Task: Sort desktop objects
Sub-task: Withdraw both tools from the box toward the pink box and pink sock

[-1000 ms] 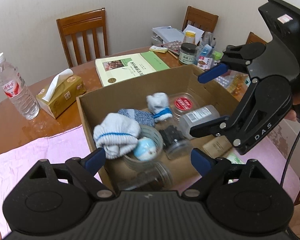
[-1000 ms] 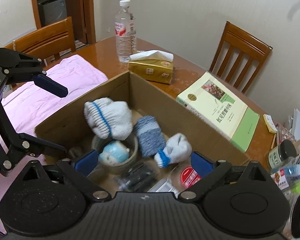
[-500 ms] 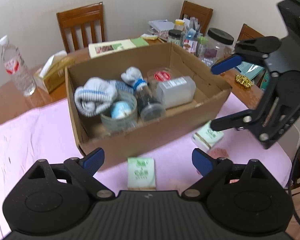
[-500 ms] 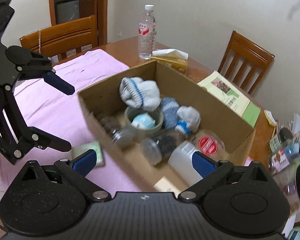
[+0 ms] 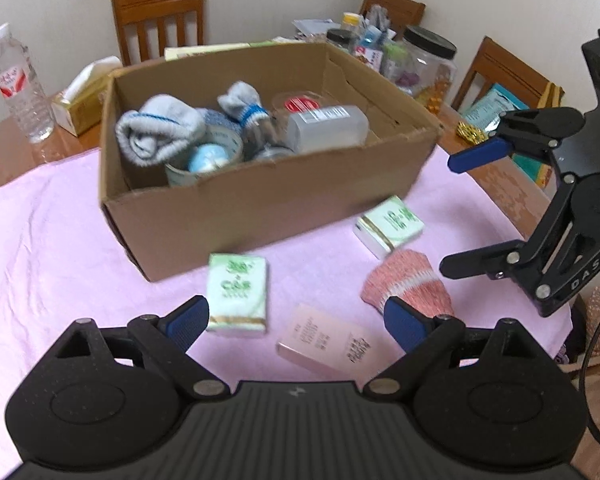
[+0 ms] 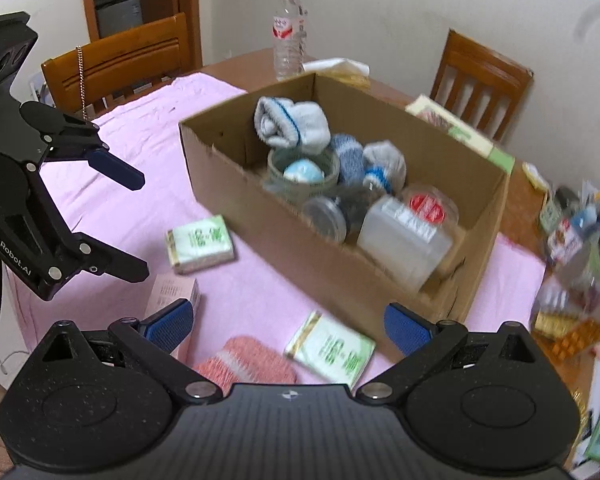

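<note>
Both the left tongs (image 5: 296, 318) and the right tongs (image 6: 288, 322) are being held wide open and empty above the pink-covered worktop (image 5: 52, 248), where tissue packs (image 5: 238, 294), a pink sock (image 5: 406, 284) and a pink box (image 5: 326, 344) are lying just near of the cardboard box (image 5: 260, 204).

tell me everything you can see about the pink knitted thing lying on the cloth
The pink knitted thing looks like a rolled or folded sock of salmon-pink ribbed yarn with a paler whitish band across it. It lies flat on the pink cloth in front of the cardboard box, close to a green tissue pack. No gripper touches it.
</note>
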### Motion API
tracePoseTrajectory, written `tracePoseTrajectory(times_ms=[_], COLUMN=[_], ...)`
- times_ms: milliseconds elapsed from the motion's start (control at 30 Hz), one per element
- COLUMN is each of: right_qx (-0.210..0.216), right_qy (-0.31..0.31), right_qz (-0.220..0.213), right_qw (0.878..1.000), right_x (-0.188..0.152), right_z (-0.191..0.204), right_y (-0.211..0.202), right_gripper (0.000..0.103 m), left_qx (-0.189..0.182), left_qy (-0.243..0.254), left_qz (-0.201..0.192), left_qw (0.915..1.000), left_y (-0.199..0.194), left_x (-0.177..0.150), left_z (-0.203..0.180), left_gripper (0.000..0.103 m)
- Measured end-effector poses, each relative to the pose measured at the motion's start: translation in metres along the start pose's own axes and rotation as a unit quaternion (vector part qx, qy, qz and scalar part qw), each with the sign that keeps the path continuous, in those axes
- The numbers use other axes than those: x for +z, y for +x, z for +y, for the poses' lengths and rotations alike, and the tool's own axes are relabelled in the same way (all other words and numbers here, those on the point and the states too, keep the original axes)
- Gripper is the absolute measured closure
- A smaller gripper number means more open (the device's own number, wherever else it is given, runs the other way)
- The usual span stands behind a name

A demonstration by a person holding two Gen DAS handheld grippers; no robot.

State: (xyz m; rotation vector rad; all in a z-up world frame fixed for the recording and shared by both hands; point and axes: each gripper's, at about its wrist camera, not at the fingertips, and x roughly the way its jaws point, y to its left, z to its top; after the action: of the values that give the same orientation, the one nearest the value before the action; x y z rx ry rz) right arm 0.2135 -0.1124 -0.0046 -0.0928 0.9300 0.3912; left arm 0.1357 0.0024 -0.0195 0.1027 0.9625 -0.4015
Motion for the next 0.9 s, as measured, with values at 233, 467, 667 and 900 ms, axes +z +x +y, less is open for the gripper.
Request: tracePoseTrajectory(times_ms=[233,467,667,900], right_qx=[0.003,0.0,-0.003,-0.011], right_qy=[0.037,0.05,0.06,0.072], right_qz=[0.037,0.061,0.064,0.066], right_qw=[0.999,0.997,0.996,0.995], right_x=[-0.033,-0.049,-0.052,-0.055], right_z=[-0.002,-0.004,-0.007,-0.012], right_y=[0.015,0.019,0.018,0.016], right_gripper=[0.0,0.0,0.0,0.0], left_qx=[-0.007,-0.009,-0.013,-0.022], left_qy=[0.05,0.086,0.098,0.134], left_qz=[0.036,0.069,0.088,0.079], left_qw=[0.9981,0.9938,0.9912,0.9875], left_y=[0.018,0.038,0.054,0.063], left_x=[-0.018,-0.033,-0.038,-0.037], left_z=[-0.019,-0.026,-0.02,-0.026], left_gripper=[0.009,0.009,0.009,0.001])
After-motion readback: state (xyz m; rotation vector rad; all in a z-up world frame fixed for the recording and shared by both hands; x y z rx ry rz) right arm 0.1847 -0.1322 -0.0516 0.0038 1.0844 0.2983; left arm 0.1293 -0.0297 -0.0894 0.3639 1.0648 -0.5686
